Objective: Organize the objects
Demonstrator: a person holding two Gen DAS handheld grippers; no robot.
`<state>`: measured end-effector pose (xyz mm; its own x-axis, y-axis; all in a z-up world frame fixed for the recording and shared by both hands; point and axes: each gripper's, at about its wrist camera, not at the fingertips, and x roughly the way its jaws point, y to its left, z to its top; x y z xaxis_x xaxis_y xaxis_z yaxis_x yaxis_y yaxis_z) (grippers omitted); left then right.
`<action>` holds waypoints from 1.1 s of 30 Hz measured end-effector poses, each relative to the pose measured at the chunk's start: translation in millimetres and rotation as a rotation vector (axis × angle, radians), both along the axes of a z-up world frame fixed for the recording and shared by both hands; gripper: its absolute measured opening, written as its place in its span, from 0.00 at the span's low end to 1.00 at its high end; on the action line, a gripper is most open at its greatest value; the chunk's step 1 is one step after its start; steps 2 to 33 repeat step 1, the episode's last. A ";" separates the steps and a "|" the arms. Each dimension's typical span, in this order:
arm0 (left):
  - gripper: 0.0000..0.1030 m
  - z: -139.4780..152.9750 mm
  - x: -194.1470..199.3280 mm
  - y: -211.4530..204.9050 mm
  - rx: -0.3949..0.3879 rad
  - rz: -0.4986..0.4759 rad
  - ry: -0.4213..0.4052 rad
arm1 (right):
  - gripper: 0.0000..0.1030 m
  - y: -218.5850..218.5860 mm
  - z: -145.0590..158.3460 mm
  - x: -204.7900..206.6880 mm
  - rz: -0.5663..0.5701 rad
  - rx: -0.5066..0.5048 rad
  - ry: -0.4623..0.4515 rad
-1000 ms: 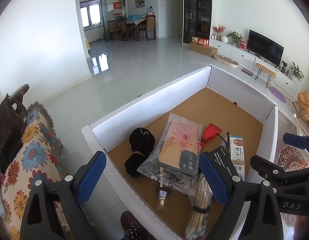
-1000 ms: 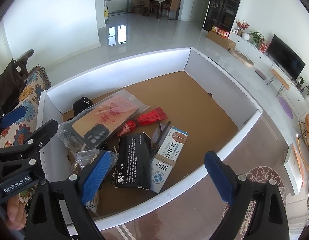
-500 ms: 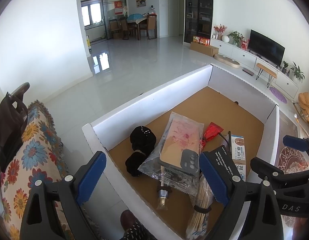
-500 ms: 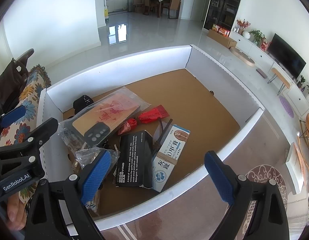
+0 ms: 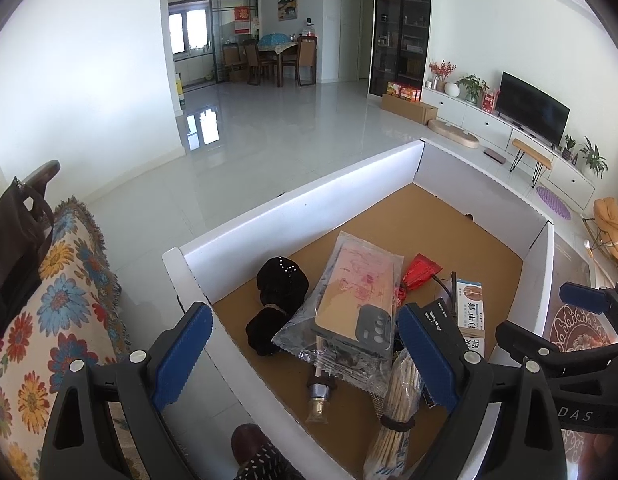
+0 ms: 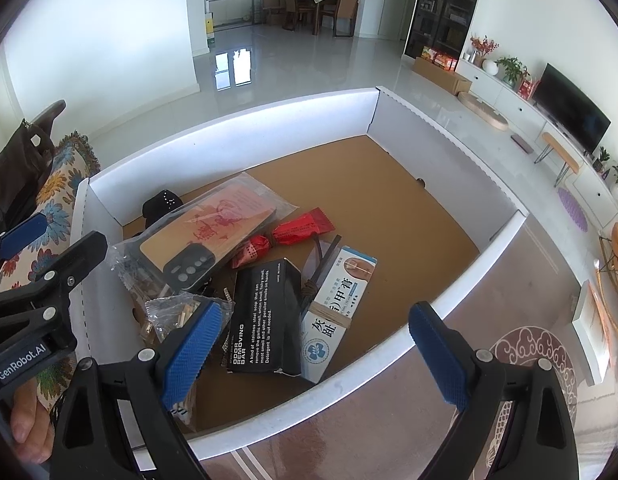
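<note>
1. A large shallow cardboard box with white walls (image 6: pixel 237 136) and a bare brown floor holds all the loose goods; they crowd its near-left part, and the far-right floor is bare cardboard.
2. A clear plastic bag holding a tan phone case with a red drawing and a grey camera block (image 6: pixel 213 236) lies tilted on top of the pile.
3. Just behind it, by the left wall, sits a black fabric bundle with small white studs (image 5: pixel 283 280).
4. A red foil wrapper twisted at its middle (image 6: pixel 285 236) lies just right of the bag.
5. A black rectangular carton printed with white text, "odor removing bar" (image 6: pixel 265 316), lies flat near the front wall, and a white and light-blue carton with Chinese characters (image 6: pixel 337 312) lies touching its right side.
6. A bundle of pale wooden sticks in a clear sleeve, bound by a dark band (image 5: pixel 395 412), rests at the near corner beside a small brass-tipped metal fitting (image 5: pixel 319 394).
7. The left gripper (image 5: pixel 305 360) hovers over the near-left corner, blue pads wide apart, holding nothing.
8. The right gripper (image 6: pixel 315 356) hangs over the front wall, likewise spread and holding nothing.
9. A floral-patterned cloth (image 5: pixel 49 308) lies left of the box.
</note>
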<state>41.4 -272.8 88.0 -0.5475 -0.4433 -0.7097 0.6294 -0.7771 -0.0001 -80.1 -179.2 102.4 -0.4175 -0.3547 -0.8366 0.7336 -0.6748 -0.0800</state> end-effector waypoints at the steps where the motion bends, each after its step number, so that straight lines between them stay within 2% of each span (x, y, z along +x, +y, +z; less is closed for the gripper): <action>1: 0.92 -0.1 -0.6 0.0 -0.008 0.002 -0.004 | 0.92 0.2 0.1 -0.5 -0.002 -0.002 0.001; 33: 0.92 -0.1 -0.6 0.0 -0.008 0.002 -0.004 | 0.92 0.2 0.1 -0.5 -0.002 -0.002 0.001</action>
